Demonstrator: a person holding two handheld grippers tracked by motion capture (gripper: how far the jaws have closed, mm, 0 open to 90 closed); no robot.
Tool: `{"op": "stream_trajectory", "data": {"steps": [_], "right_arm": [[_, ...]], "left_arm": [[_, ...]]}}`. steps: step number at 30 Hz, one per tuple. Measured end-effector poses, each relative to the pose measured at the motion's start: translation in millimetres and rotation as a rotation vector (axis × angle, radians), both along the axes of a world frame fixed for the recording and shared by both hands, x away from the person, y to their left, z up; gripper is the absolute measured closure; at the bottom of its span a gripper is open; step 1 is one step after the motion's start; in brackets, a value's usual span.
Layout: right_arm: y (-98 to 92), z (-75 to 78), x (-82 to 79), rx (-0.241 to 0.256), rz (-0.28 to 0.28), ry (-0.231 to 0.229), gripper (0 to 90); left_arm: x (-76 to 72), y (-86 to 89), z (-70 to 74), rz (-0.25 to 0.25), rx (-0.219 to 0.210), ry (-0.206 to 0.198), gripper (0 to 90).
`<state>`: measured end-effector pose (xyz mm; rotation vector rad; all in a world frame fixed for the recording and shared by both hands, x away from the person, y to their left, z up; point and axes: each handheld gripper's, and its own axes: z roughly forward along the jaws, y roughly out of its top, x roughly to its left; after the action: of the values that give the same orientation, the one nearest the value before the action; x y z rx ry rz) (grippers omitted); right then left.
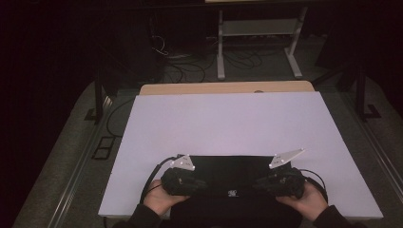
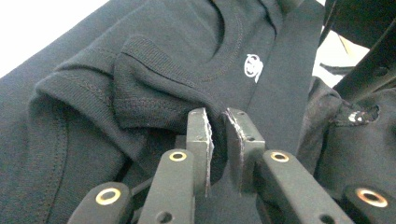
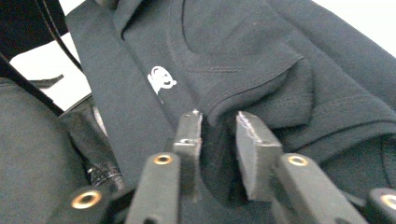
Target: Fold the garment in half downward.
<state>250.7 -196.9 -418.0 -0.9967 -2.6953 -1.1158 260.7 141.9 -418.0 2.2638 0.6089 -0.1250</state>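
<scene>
Together, left gripper (image 2: 219,123) and right gripper (image 3: 218,125) pinching black garment (image 1: 228,173) folds

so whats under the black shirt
The black shirt lies on the white table top, which shows around it. The part beneath the cloth is covered, so anything there is hidden.

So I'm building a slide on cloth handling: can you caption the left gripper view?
Left gripper with a fold of black shirt between its fingers, near the white logo.

White board (image 1: 228,118) beyond black garment (image 1: 228,171) lies open
</scene>
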Motion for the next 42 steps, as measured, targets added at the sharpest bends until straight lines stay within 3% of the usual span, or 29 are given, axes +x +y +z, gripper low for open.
{"op": "stream_trajectory", "data": {"steps": [11, 18, 24, 26, 32, 42], "right_arm": [[-9.2, 6.6, 3.8, 0.06, -0.036, 0.028, 38.9], [-12.9, 13.2, 4.3, 0.068, -0.055, 0.011, 26.6], [-14.6, 22.6, 6.6, 0.072, -0.074, -0.006, 10.5], [-15.4, 25.1, 8.0, 0.07, -0.078, -0.008, 0.3], [-21.2, 35.5, 10.9, 0.055, -0.086, -0.044, 0.0], [-39.5, 50.7, 15.1, 0.052, -0.1, -0.09, 0.0]], "left_arm": [[2.5, 4.5, 4.8, 0.014, -0.032, 0.003, 51.8], [5.9, 8.0, 11.3, 0.037, -0.11, 0.037, 38.9], [7.8, 9.1, 18.6, 0.045, -0.139, 0.012, 22.0], [8.3, 9.1, 22.4, 0.033, -0.144, -0.002, 17.0], [11.7, 11.5, 32.2, 0.051, -0.134, -0.056, 1.2], [22.0, 18.4, 40.4, 0.068, -0.134, -0.076, 0.0]]}}
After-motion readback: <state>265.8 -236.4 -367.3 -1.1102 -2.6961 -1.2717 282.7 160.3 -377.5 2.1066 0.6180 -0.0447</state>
